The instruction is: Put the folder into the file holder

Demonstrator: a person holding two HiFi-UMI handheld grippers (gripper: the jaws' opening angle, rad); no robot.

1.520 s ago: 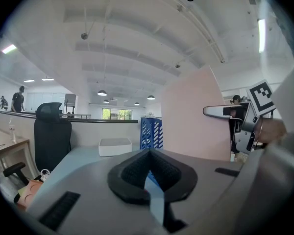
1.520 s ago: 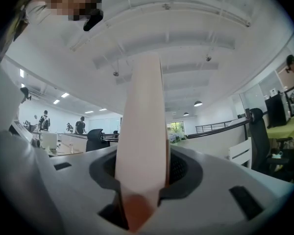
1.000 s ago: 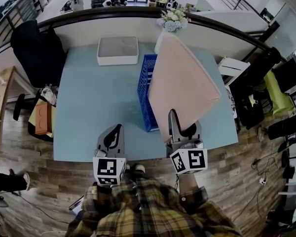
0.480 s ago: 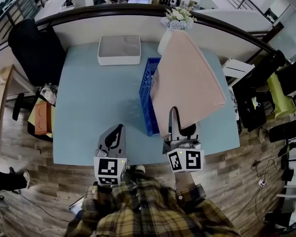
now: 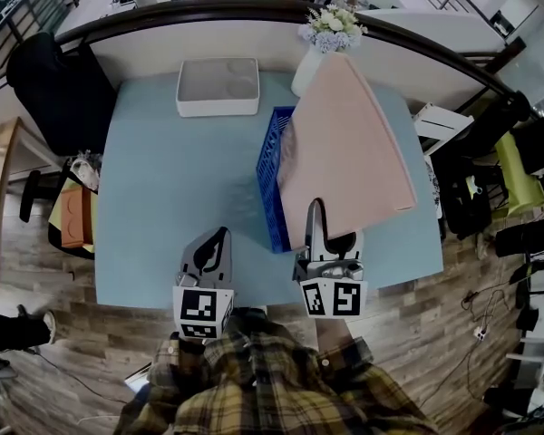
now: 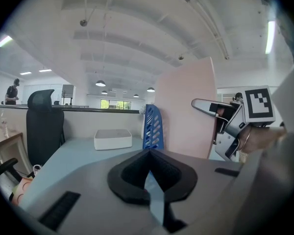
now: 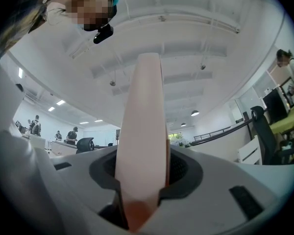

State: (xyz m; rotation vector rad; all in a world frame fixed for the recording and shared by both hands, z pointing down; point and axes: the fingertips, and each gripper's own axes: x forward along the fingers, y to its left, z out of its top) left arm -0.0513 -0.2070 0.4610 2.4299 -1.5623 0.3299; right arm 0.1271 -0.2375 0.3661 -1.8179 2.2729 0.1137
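My right gripper (image 5: 315,214) is shut on the near corner of a large pink folder (image 5: 344,148), holding it tilted upright. The folder's lower left edge overlaps the right side of the blue slotted file holder (image 5: 272,175), which stands on the light blue table (image 5: 172,179). In the right gripper view the folder (image 7: 139,131) rises edge-on from between the jaws of that gripper (image 7: 141,192). My left gripper (image 5: 218,236) is shut and empty over the table's near edge, left of the holder. The left gripper view shows the left gripper (image 6: 148,153), holder (image 6: 154,126), folder (image 6: 186,116) and right gripper (image 6: 206,104).
A white shallow tray (image 5: 218,86) sits at the table's far side. A white vase of flowers (image 5: 331,30) stands behind the holder. A black office chair (image 5: 59,89) is at the left, and a low wall runs behind the table.
The right gripper has shifted a little left with the folder, so the folder covers more of the blue holder. The left gripper has hardly moved in view.
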